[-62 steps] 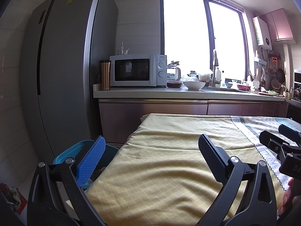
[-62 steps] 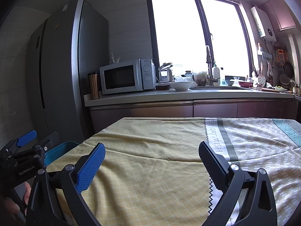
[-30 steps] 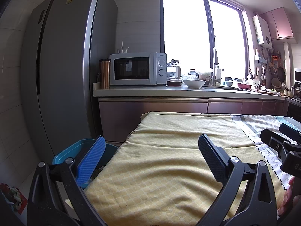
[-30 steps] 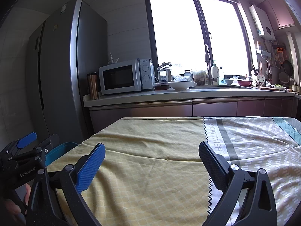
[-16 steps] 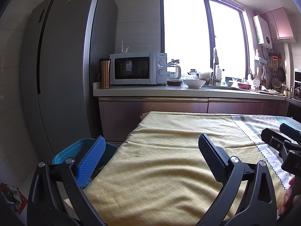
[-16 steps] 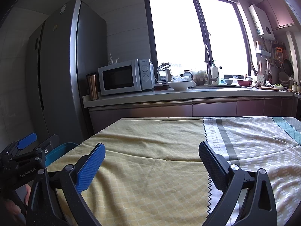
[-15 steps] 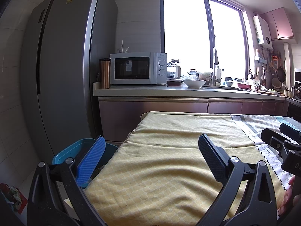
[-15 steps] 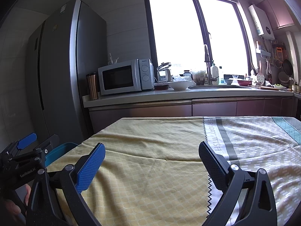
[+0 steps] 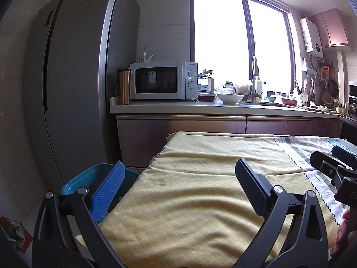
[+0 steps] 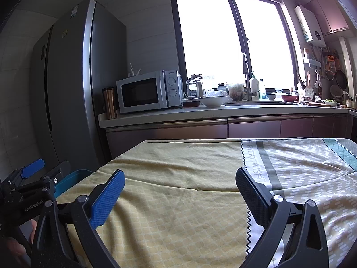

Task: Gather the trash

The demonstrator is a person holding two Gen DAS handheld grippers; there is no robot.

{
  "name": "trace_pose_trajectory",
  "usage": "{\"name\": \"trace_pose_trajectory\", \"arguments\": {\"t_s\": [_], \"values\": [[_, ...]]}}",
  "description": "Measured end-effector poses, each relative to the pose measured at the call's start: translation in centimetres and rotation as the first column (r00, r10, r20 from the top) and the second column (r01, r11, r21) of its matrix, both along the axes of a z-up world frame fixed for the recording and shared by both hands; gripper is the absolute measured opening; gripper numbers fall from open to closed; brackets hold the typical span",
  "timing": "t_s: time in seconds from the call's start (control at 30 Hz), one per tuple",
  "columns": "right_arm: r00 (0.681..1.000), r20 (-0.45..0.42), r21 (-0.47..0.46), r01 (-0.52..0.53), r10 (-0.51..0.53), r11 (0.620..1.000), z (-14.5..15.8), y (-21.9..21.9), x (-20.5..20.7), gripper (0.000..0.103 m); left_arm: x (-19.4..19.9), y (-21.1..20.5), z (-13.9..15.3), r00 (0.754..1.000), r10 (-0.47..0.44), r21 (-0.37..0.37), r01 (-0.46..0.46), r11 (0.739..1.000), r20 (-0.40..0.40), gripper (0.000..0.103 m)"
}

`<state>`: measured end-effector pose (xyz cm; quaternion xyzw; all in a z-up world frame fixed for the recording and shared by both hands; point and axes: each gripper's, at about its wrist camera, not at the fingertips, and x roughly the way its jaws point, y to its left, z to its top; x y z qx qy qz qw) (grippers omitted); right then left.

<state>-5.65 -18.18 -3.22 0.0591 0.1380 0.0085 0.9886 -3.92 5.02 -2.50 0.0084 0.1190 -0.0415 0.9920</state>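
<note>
No trash shows on the yellow cloth (image 10: 178,178) covering the tabletop; some may lie in the blue bin (image 9: 89,176) beside it, unclear. Left gripper (image 9: 178,185) and right gripper (image 10: 178,192) hover, fingers wide, empty. Reaching down risks snagging the cloth.

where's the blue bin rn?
The blue bin sits on the floor at lower left in the left wrist view, between the fridge and the table's left edge.
</note>
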Motion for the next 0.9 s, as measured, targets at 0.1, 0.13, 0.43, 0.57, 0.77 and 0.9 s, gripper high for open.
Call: {"name": "trace_pose_trajectory", "arguments": {"t_s": [0.1,0.13,0.43,0.57,0.77,0.9], "values": [[1.000,0.001,-0.001,0.001,-0.001,1.000,0.02,0.02,-0.04,0.096,0.02,0.00,0.02,1.000,0.000,0.001,0.000,1.000,-0.001,0.097],[1.000,0.001,0.000,0.001,-0.001,1.000,0.02,0.01,-0.02,0.096,0.03,0.00,0.00,1.000,-0.001,0.001,0.001,1.000,-0.001,0.097],[1.000,0.001,-0.001,0.000,0.000,1.000,0.19,0.08,-0.03,0.096,0.25,-0.09,-0.05,1.000,-0.006,0.001,0.006,1.000,-0.005,0.097],[1.000,0.002,-0.001,0.000,0.000,1.000,0.20,0.10,-0.01,0.096,0.29,-0.10,-0.04,1.000,-0.006,0.000,0.006,1.000,-0.005,0.097],[1.000,0.002,-0.002,0.000,0.000,1.000,0.26,0.17,0.04,0.096,0.33,-0.12,0.00,1.000,-0.007,0.001,0.007,1.000,-0.004,0.097],[1.000,0.002,-0.001,0.000,0.000,1.000,0.23,0.15,0.08,0.096,0.47,-0.07,0.03,1.000,-0.008,0.000,0.008,1.000,-0.006,0.097]]}}
